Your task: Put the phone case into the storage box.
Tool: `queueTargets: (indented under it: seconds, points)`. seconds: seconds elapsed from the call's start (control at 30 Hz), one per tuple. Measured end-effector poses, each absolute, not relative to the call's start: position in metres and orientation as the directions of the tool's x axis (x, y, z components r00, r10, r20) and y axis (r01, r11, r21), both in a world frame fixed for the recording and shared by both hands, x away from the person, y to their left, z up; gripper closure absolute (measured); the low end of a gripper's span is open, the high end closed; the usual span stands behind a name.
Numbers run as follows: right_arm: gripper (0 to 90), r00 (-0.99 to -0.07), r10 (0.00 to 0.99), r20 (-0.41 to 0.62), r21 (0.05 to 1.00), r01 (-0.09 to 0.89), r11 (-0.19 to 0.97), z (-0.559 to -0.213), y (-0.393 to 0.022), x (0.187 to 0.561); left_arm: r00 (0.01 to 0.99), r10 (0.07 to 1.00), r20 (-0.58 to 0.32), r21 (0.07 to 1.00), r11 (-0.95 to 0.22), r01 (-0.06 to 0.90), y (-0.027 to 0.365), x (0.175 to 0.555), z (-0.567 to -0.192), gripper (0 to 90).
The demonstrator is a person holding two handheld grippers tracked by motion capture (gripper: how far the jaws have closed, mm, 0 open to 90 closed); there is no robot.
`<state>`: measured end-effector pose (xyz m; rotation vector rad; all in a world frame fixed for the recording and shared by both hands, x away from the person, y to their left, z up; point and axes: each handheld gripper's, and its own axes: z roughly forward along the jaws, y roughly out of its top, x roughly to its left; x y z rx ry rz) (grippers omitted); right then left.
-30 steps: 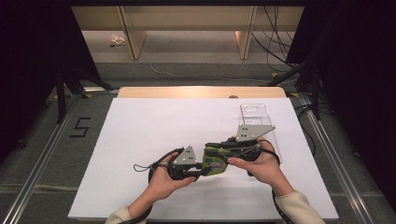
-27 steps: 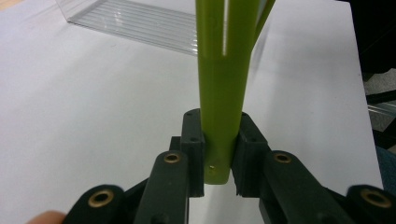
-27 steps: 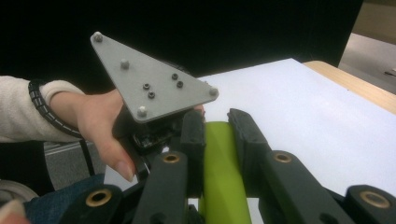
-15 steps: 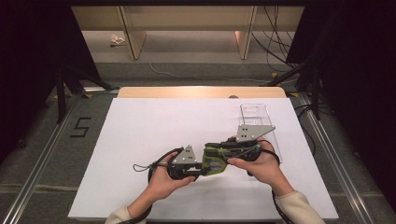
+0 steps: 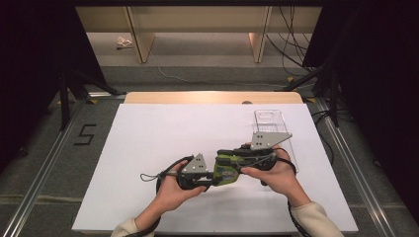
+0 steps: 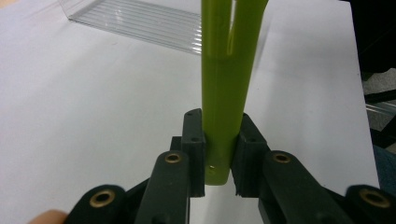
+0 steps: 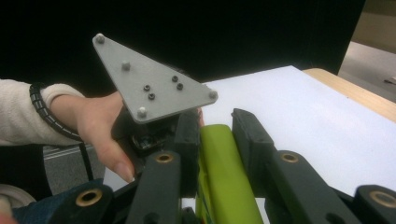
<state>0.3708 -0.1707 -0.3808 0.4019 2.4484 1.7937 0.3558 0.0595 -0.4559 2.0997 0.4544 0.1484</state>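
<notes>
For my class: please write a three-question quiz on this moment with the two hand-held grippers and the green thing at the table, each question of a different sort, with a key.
1. True or false: the left gripper has its jaws shut on the green object.
2. Multiple choice: where is the clear plastic box? A) on the white table, beyond the right gripper; B) held between the left gripper's jaws; C) on the floor beside the table.
3. Fill in: the green object is held by ____ grippers at once.

Key
1. True: both jaws press its end.
2. A.
3. Both: the right gripper's jaws flank it closely too, though contact there is less plain.
</notes>
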Motion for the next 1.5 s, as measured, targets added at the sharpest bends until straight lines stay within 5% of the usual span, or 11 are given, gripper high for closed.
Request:
queueTargets:
  seconds: [0.63, 1.5]
  points:
    - [21.3, -0.911, 0.41, 0.043, 0.969, 0.137, 0.204, -0.387, -0.173, 0.377, 0.894, 0.445, -0.049, 0.832, -0.477, 0.283, 0.059, 0.354, -0.452, 77.4]
    - [4.1, -0.85, 0.523, 0.058, 0.972, 0.168, 0.165, -0.395, -0.173, 0.381, 0.809, 0.581, -0.09, 0.827, -0.409, 0.386, 0.065, 0.358, -0.449, 77.4]
